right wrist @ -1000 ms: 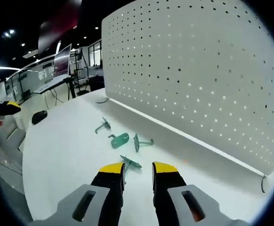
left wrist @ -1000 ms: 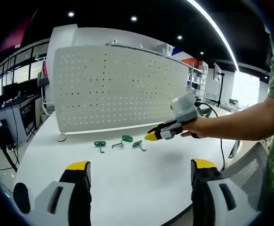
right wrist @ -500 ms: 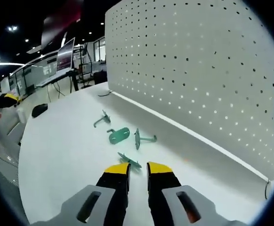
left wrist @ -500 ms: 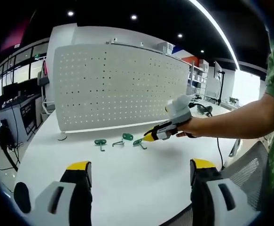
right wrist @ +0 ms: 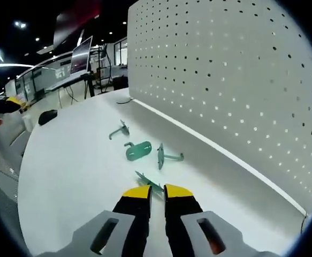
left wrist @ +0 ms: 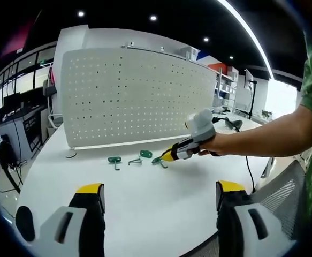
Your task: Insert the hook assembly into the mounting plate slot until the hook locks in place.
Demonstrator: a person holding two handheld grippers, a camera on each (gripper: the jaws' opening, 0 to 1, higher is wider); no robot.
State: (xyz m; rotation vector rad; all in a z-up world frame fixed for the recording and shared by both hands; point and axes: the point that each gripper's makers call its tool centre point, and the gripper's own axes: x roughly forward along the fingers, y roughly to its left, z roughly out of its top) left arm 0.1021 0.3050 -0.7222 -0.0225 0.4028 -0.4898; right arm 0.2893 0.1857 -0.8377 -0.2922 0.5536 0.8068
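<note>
Several small green hook parts lie on the white table [left wrist: 161, 214] in front of a white pegboard plate [left wrist: 134, 96]. In the right gripper view they are a bent hook [right wrist: 118, 130], a flat green plate [right wrist: 138, 151], a pegged hook [right wrist: 164, 156] and the nearest hook [right wrist: 146, 182]. My right gripper [right wrist: 158, 191] has its jaws almost together around the near end of that nearest hook, which still rests on the table. In the left gripper view the right gripper [left wrist: 169, 156] touches the rightmost hook [left wrist: 157, 160]. My left gripper [left wrist: 160, 187] hangs wide open over the table's near part, holding nothing.
The pegboard [right wrist: 241, 80] stands upright along the table's back. A black mouse [right wrist: 47, 116] lies near the table's far end, with desks and a monitor [right wrist: 81, 53] behind. A mesh chair [left wrist: 284, 187] and a cable [left wrist: 249, 171] sit at the right.
The right gripper's jaws have narrowed from a wide gap to nearly together around the nearest hook, and it has moved closer to the table. The left gripper has stayed still and open.
</note>
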